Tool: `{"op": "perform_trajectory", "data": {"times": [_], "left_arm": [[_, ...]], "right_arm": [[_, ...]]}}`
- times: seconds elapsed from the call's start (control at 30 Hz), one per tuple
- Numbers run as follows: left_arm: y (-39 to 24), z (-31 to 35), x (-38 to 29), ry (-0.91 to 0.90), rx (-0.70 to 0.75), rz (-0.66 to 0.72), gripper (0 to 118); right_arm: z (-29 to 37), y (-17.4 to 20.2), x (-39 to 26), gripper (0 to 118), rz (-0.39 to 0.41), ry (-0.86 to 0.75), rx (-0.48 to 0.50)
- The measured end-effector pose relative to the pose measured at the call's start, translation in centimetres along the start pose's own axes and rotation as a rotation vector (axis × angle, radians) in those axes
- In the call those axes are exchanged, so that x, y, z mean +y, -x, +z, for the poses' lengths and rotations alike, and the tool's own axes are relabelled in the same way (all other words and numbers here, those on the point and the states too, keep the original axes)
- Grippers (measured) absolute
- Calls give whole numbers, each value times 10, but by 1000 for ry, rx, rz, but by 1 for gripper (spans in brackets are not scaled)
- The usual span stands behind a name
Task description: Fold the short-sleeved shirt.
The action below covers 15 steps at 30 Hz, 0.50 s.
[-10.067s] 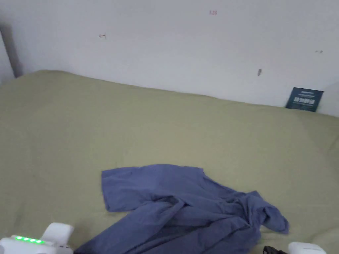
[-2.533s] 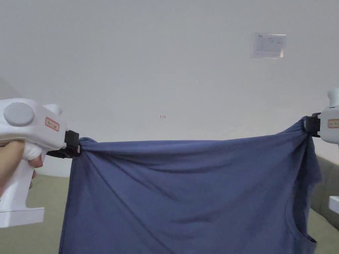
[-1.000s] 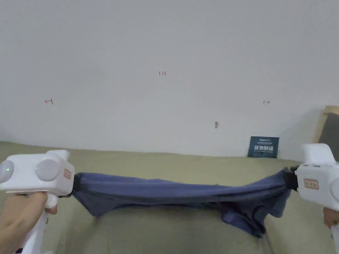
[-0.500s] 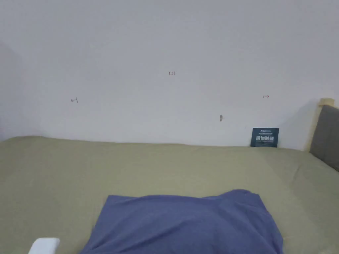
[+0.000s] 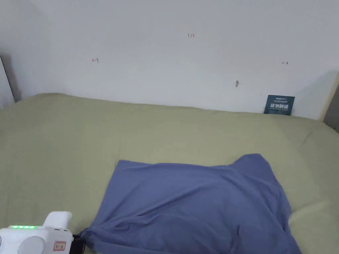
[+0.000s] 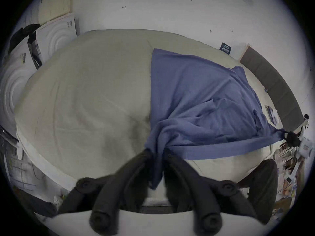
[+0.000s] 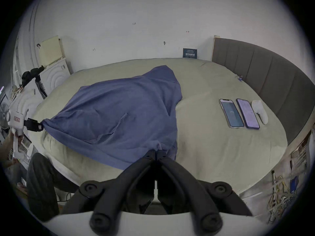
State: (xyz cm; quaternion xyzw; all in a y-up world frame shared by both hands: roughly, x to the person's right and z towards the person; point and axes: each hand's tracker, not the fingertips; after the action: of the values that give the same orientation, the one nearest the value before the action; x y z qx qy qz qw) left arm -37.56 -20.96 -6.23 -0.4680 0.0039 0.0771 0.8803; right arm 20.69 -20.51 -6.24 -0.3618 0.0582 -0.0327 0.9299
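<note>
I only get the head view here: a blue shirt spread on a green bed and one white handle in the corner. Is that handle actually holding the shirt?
Observer: Yes. In the left gripper view, the left tongs are shut on a bunched corner of the blue cotton shirt.
Operator: And the other side?
Observer: The right tongs are shut on the opposite corner, near the bed's front edge.
Operator: Anything else on the green bed?
Observer: Two smartphones lie side by side, to the right of the shirt and apart from it, with a small white object beside them.
</note>
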Motion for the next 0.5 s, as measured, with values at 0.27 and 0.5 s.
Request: {"op": "perform_trajectory", "data": {"times": [0.27, 0.5], "left_arm": [[5, 62, -23, -163, 154, 51, 106], [12, 61, -47, -109, 59, 81, 0]], "right_arm": [[17, 0, 22, 114, -14, -20, 23], [16, 12, 9, 0, 23, -32, 1]]}}
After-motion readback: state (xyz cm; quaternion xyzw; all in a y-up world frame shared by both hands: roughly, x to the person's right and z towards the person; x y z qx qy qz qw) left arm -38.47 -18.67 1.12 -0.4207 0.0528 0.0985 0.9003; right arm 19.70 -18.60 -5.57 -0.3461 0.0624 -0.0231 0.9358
